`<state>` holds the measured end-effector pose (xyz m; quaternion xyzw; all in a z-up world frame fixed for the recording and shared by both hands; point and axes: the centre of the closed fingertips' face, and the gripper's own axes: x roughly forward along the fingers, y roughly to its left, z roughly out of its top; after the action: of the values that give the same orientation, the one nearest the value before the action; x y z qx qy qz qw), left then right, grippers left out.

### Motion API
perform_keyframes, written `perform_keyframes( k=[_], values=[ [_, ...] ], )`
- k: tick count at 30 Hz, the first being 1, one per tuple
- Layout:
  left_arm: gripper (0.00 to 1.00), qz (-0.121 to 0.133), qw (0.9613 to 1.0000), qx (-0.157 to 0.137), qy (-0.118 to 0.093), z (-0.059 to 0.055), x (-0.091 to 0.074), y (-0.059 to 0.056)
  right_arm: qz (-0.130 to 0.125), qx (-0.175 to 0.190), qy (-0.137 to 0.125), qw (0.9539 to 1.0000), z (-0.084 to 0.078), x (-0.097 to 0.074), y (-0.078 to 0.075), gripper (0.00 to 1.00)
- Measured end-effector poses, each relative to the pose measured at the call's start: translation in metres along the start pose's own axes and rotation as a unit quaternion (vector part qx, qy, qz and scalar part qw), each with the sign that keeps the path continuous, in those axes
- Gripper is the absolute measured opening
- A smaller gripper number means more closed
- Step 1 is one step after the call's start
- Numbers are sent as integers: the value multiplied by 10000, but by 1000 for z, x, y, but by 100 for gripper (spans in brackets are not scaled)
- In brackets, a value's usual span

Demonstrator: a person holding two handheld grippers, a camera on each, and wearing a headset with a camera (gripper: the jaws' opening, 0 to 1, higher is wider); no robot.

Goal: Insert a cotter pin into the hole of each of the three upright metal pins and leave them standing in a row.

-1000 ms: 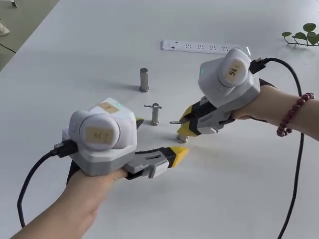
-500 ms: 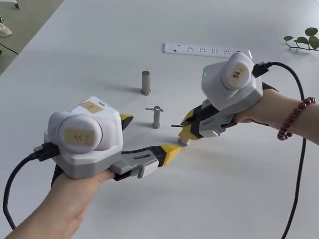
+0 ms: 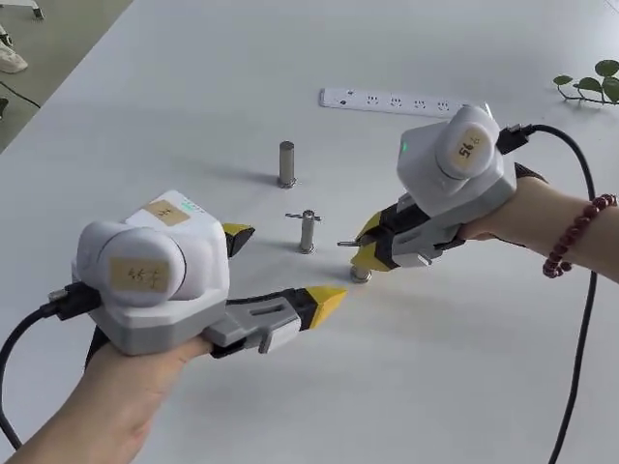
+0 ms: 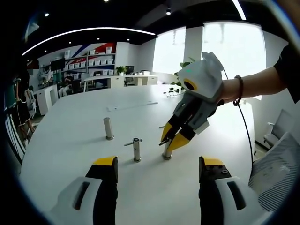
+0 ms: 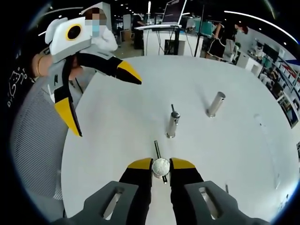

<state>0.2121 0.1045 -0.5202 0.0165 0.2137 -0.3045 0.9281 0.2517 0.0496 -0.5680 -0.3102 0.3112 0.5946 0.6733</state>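
The light, slippery cotter pin (image 5: 156,149), clenched in the right gripper (image 5: 161,161) just over the nearest metal pin (image 5: 161,167), is judged best held by its head, with the left gripper (image 4: 158,161) released.

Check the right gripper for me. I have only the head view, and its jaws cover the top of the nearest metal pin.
Observer: In the right gripper view the nearest metal pin's round head sits between the jaw tips of the right gripper.
Operator: Say whether the cotter pin is through it.
Observer: The cotter pin shows on both sides of that head in one line, its near end running back between the jaws, so it looks to be through the hole.
Operator: Confirm the pin is upright.
Observer: In the left gripper view its shaft stands upright on the table, just under those jaws.
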Motion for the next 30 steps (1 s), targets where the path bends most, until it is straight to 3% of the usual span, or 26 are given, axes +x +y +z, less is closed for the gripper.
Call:
perform_keyframes(
  k=[11,30],
  values=[
    [70,-70,10000,60,34,-3,0,-3,-145,63,47,9999,-2,-1,-16,8],
    [69,-101,9999,18,81,-7,2,-3,-178,219,63,9996,-7,1,-34,9]
  ],
)
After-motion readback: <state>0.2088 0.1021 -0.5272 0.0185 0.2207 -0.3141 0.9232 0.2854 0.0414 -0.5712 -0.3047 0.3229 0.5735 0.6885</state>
